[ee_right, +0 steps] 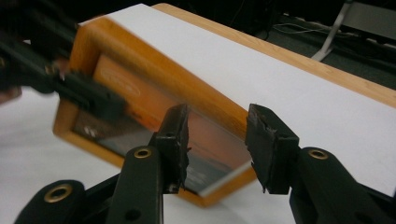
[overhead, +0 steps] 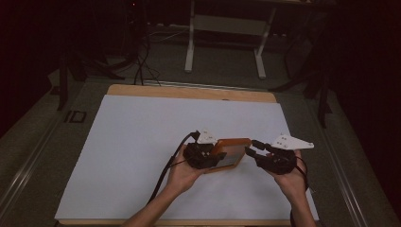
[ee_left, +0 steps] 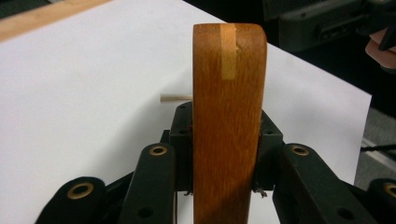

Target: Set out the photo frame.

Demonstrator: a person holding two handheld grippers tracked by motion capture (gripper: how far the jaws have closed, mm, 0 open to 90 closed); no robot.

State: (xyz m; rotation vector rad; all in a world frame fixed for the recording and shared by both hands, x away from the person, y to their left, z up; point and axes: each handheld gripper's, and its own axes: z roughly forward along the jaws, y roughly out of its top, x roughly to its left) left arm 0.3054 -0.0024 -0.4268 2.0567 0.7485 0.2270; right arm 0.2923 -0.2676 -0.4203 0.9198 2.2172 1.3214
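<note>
The desk (overhead: 142,123) carries a wide white sheet, with a strip of bare wood along its far edge. Above the near middle of that sheet a wooden picture frame (overhead: 232,153) hangs in the air, tilted, its orange-brown border around a dark glossy picture. The frame is off the desk surface and sits between the two hands.

The left gripper (overhead: 204,155) has it: in the left gripper view the fingers (ee_left: 184,135) press on both faces of the frame's edge (ee_left: 229,130), which stands upright between them, so this side is clamped on the wood. A thin pale peg (ee_left: 175,98) sticks out sideways behind the frame; what it belongs to I cannot tell.

The right gripper (overhead: 257,150) sits just beside the frame's right end. In the right gripper view its fingers (ee_right: 176,135) stand parted, with the frame's lower corner (ee_right: 219,186) behind the gap and no pad pressing on it.

Judging from this, the pick-up is done and the frame is carried by one side alone. What is left seems to be a second hold by the right gripper, or a hand-over, and then setting the frame down or standing it up.
</note>
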